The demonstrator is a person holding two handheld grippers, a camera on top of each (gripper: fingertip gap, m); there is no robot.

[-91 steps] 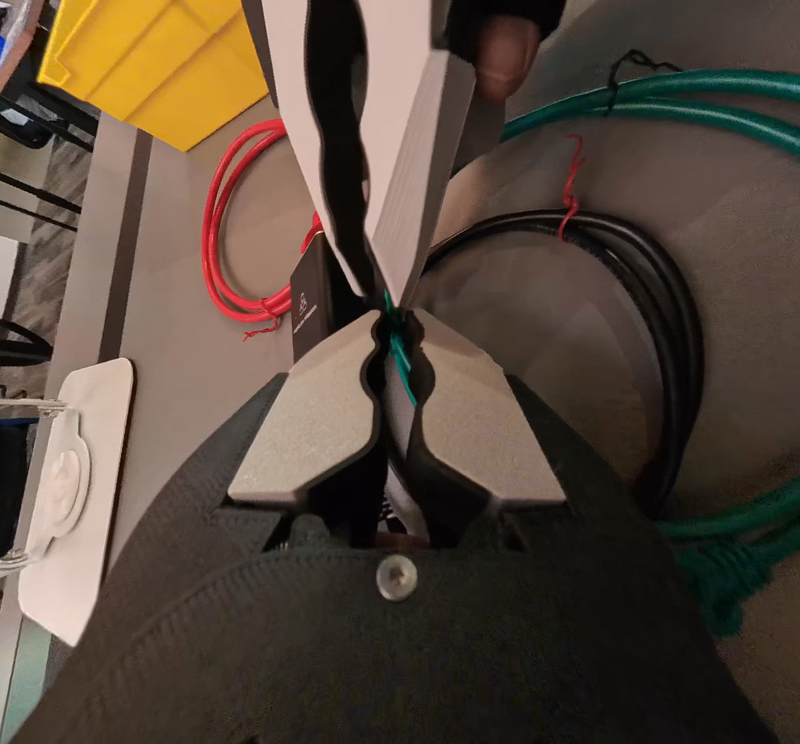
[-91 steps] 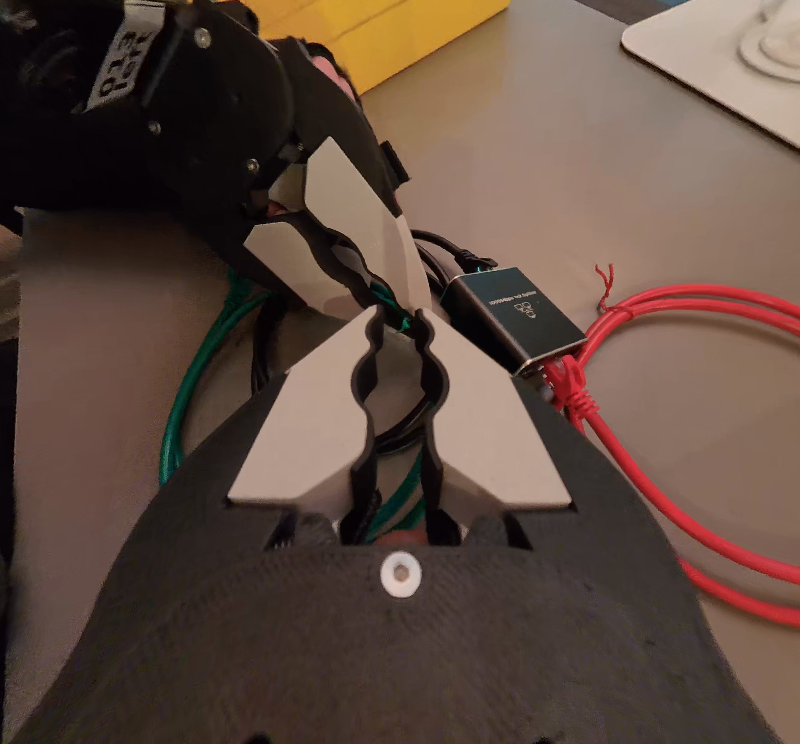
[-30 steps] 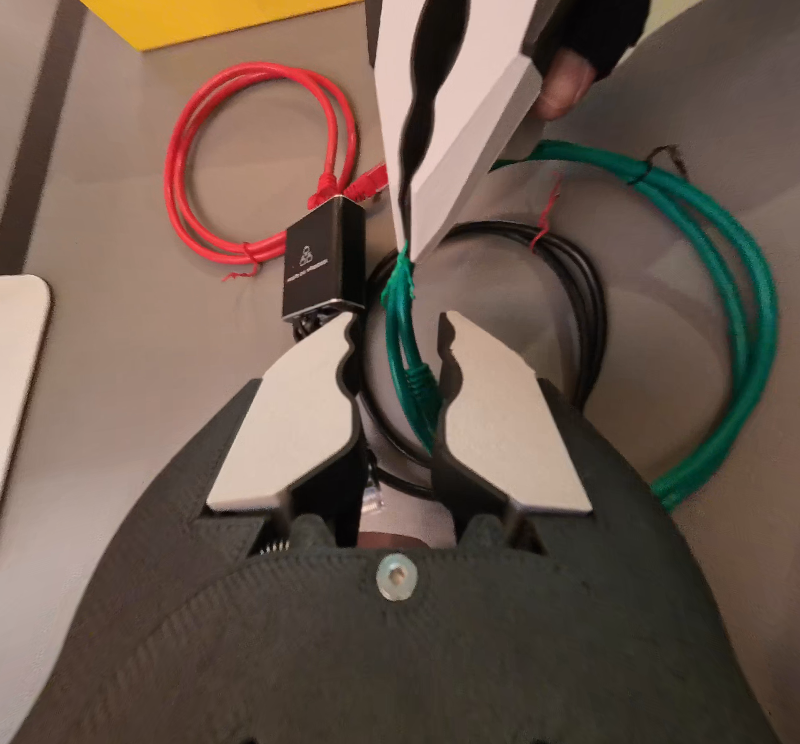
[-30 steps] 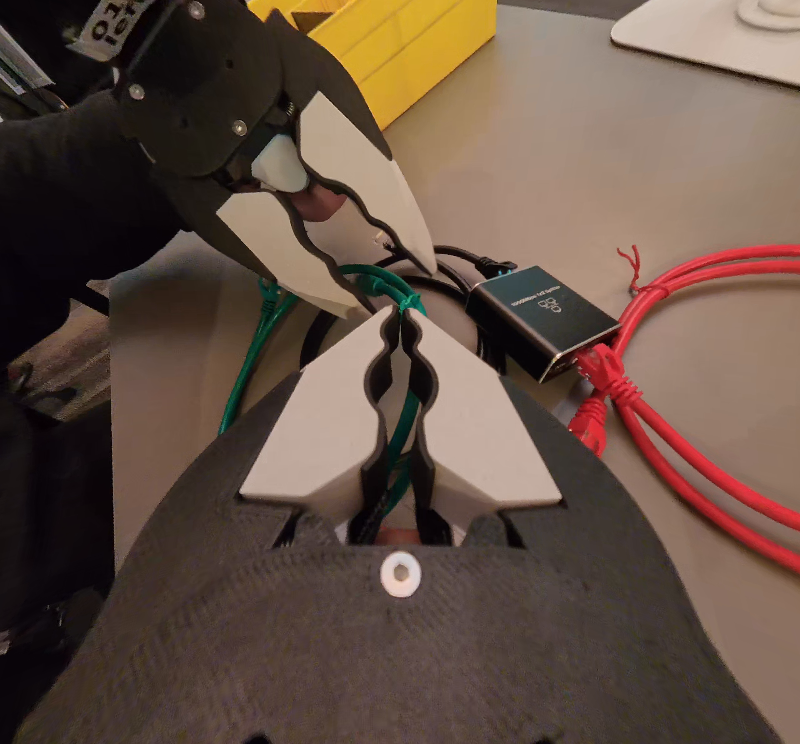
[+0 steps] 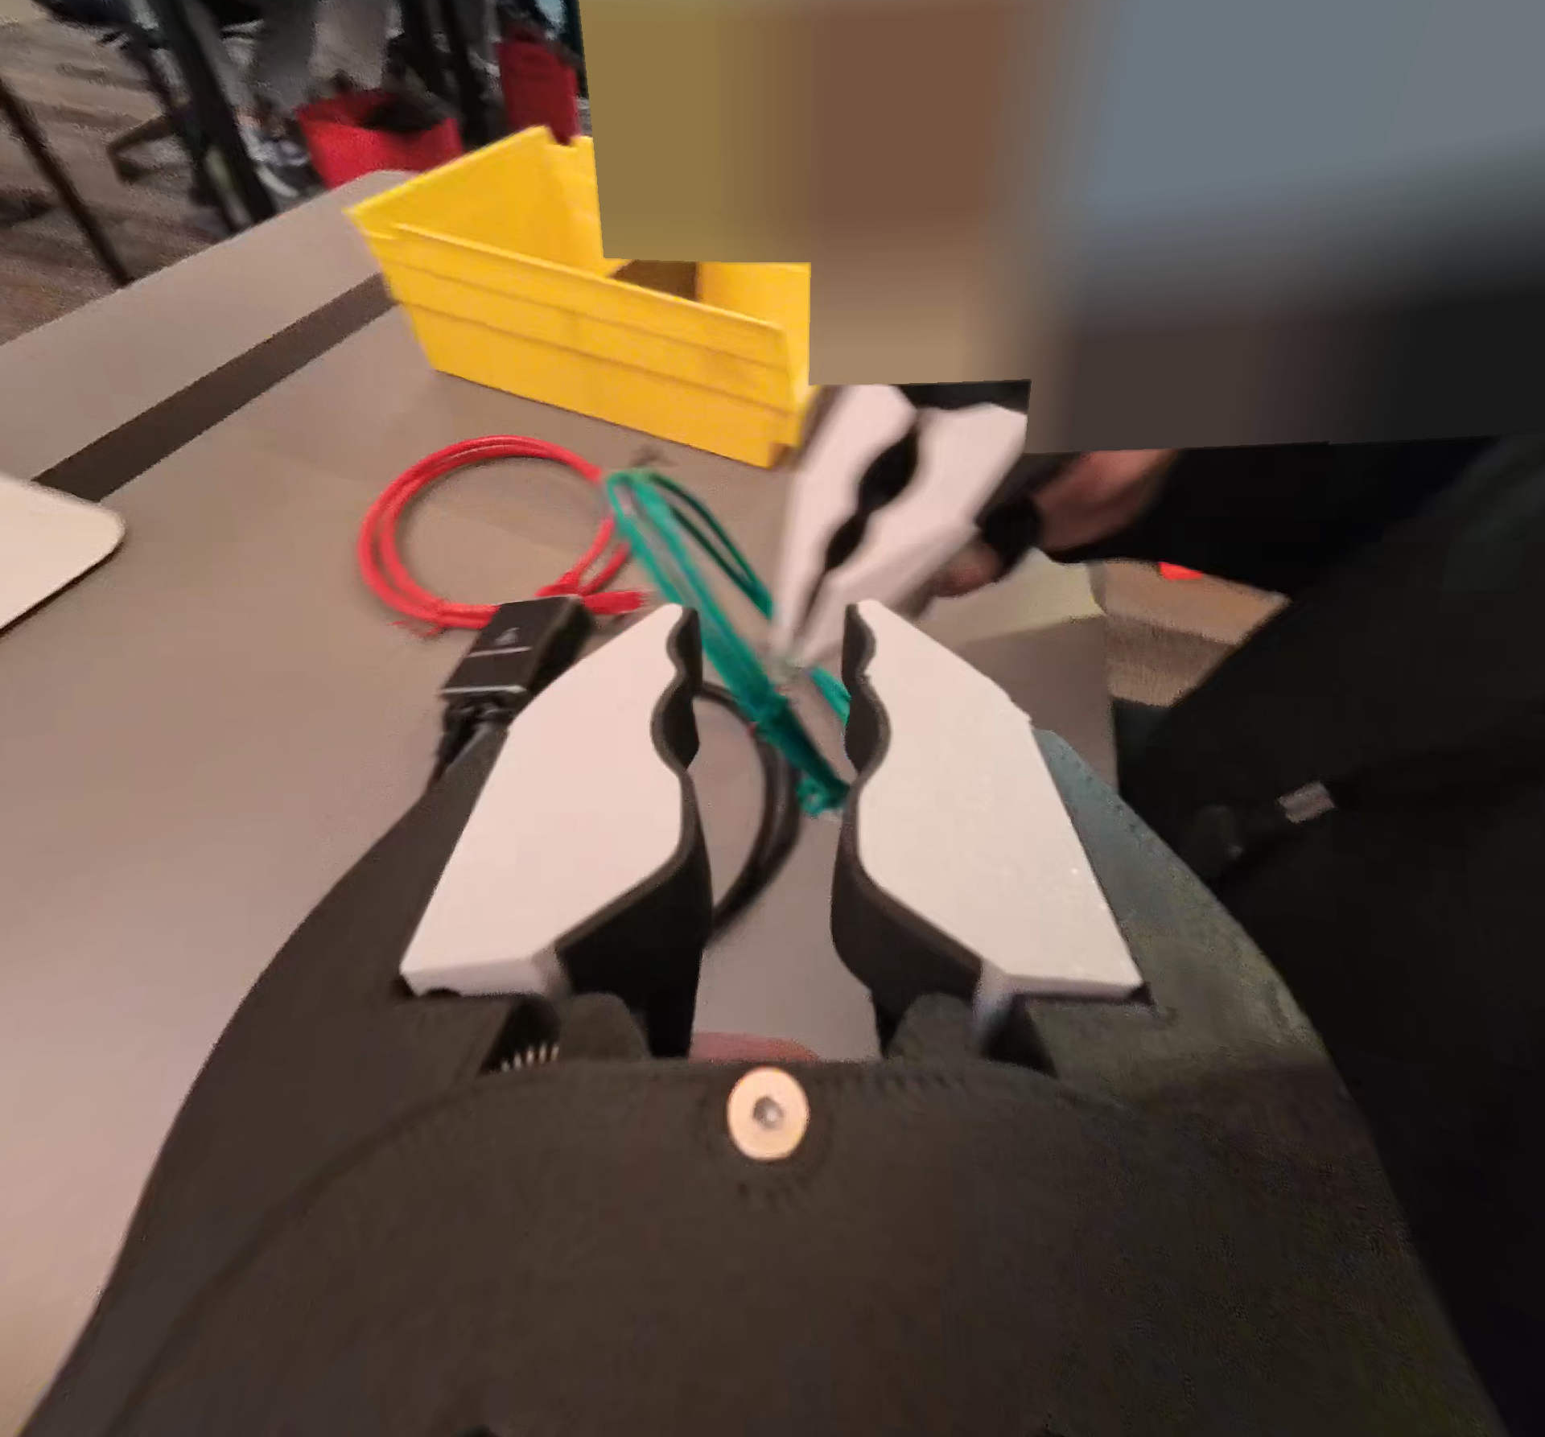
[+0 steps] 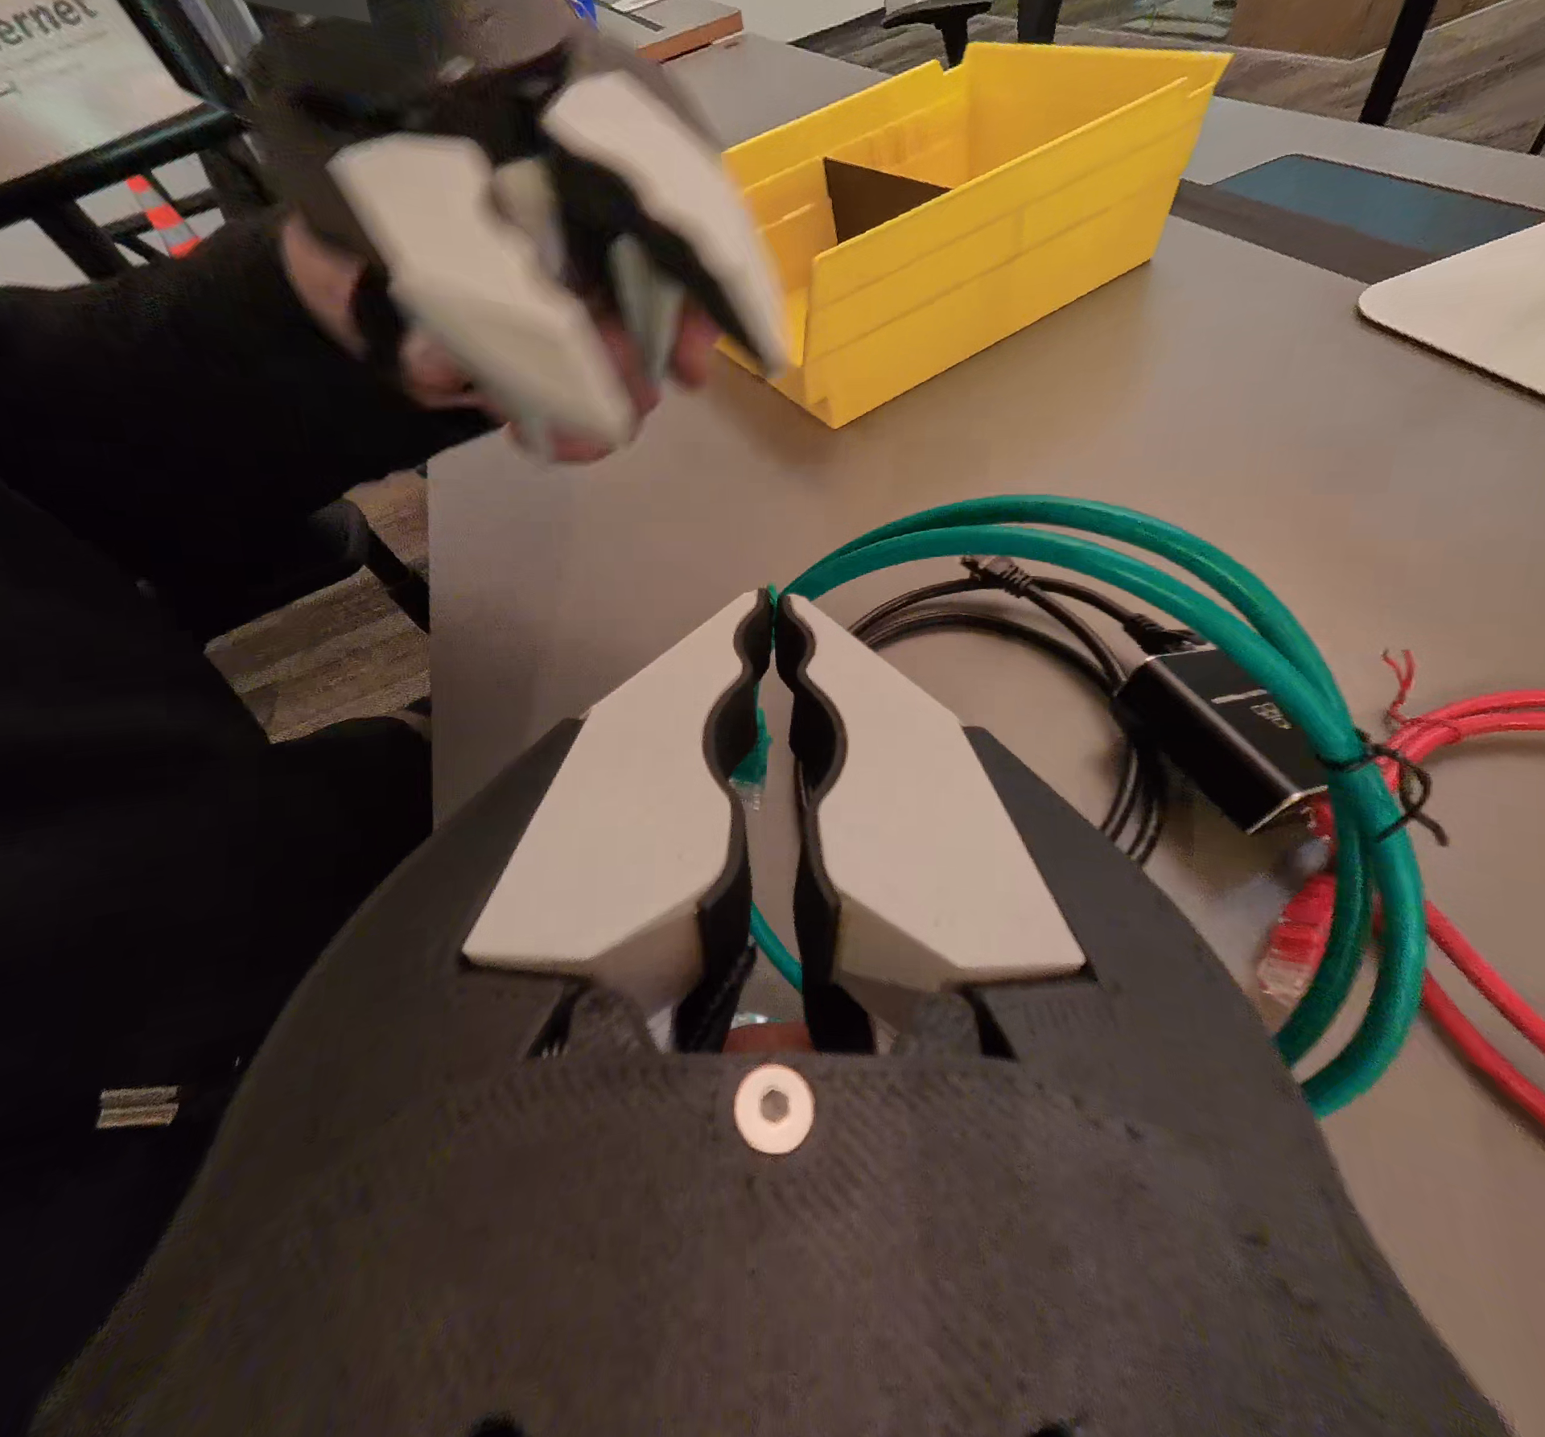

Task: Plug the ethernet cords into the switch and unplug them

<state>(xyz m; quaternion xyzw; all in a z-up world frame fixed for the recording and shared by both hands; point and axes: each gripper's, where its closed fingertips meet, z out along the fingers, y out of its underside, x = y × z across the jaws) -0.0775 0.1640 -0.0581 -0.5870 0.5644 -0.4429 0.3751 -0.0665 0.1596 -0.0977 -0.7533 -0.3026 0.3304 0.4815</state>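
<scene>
— What has changed since a second ago?
— The right gripper [image 6: 771, 603] is clamping the green ethernet cord [image 6: 1254, 594], now lifting it; the left gripper [image 5: 765, 628], gaping empty, has pulled away.
— And beyond?
— The black switch [image 6: 1212, 736] is lying on the grey table [image 6: 1087, 435], a yellow bin [image 6: 986, 226] behind, office desks farther off.

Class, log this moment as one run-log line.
left hand-held gripper: open, empty | right hand-held gripper: shut on green cord | switch: red cord plugged

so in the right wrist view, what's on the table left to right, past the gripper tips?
black cable → switch → red cords. The green cord loops across all three, so it has no clear slot.
</scene>
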